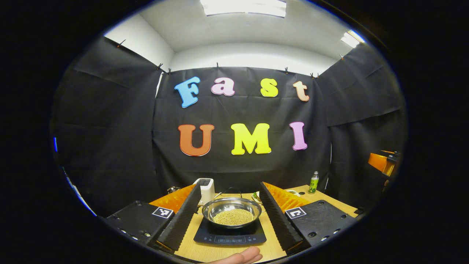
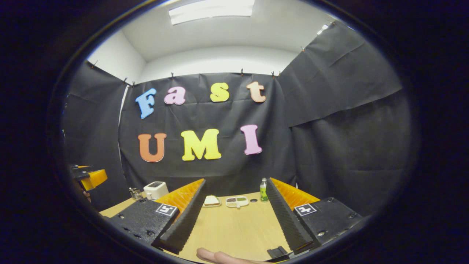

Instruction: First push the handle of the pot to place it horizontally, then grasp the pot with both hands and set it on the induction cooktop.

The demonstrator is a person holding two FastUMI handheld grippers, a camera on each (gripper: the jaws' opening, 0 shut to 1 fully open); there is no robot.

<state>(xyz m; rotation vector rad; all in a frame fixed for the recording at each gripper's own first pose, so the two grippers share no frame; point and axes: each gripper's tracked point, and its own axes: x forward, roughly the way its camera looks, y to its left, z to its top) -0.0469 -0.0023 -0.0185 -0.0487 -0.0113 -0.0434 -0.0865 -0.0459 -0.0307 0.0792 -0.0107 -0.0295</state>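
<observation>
While both grippers hover above the near edge of the bench (image 2: 234, 227), neither touches anything. The left gripper (image 1: 230, 216) has its jaws spread wide, with nothing between them but air; the pot and cooktop lie farther off, framed in the gap. The right gripper (image 2: 236, 216) likewise stands with jaws apart and empty, over bare wood.

The pot (image 1: 231, 212), a shallow metal pan holding a layer of small pale grains, sits on the induction cooktop (image 1: 230, 234), towards its far half, leaving the control strip along the near edge uncovered. No handle can be made out from here, so its direction cannot be reported. Judged from this placement alone, the pot stands where the task wants it, which would account for both grippers hanging open and clear.

A white appliance (image 1: 206, 189) stands just beyond the pot to the left, and a green bottle (image 1: 313, 182) at the far right of the bench. From the right gripper view two small dishes (image 2: 236, 201) lie at the far edge near the bottle, well apart from the work area. A fingertip of the holding hand (image 1: 240, 256) shows at the near edge under the left gripper, and another hand (image 2: 216, 255) under the right.
</observation>
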